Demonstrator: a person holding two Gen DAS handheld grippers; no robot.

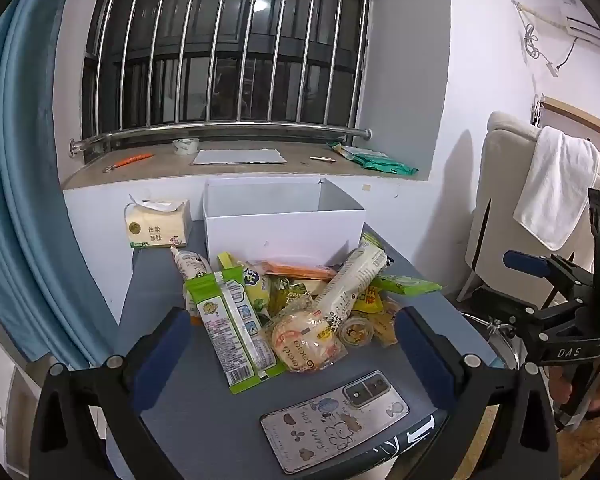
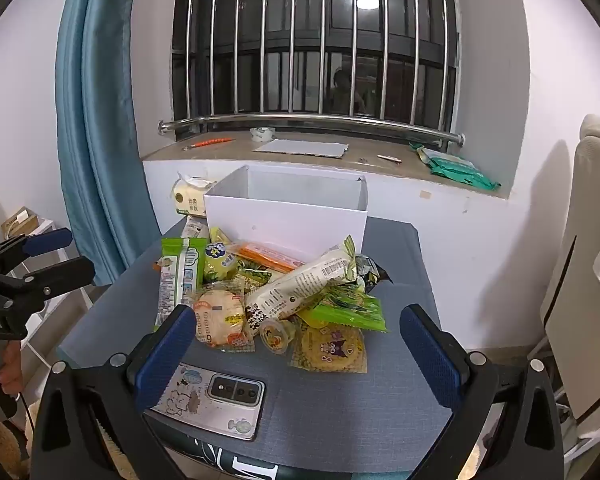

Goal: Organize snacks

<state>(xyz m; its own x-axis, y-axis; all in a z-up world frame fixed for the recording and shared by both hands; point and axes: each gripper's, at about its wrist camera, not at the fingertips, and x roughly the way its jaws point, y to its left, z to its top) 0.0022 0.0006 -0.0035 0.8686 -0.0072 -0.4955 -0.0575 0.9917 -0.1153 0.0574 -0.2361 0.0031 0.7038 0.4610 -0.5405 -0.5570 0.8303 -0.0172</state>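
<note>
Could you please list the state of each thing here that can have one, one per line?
white box: open-topped, upright, no snacks visible inside.
snack pile: heaped loosely in front of the box.
phone: lying face down.
tissue pack: opened, tissue poking out.
left tongs: open, holding nothing.
right tongs: open, holding nothing.

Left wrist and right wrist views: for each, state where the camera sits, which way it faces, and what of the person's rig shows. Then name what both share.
Left wrist: on the left gripper, facing the window; right gripper at right.
Right wrist: on the right gripper, same facing; left gripper at left.
Shared: snack pile, white box, phone.
</note>
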